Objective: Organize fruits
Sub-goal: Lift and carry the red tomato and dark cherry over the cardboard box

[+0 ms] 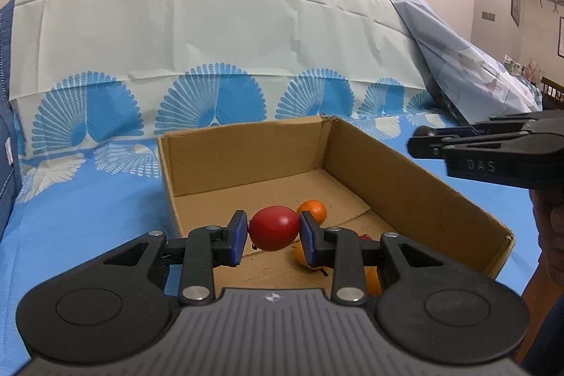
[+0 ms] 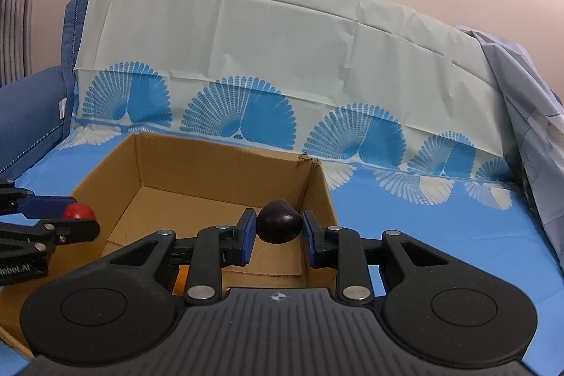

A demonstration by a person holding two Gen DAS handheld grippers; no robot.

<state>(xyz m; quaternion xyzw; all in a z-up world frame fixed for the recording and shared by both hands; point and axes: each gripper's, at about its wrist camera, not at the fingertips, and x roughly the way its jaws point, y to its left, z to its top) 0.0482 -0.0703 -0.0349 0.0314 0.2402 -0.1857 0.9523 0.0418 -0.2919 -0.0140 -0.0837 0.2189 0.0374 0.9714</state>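
Red plum pinched in my left tongs, dark plum pinched in my right tongs; both hang over the cardboard box, ready to join the oranges inside.

Black grippers, blue-padded jaws

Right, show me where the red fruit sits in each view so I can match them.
Left wrist view: the red fruit is at lower centre, clamped between the left gripper pads, above the box.
Right wrist view: it peeks out at the left edge, over the box's left wall.
Shared landmark: the cardboard box.
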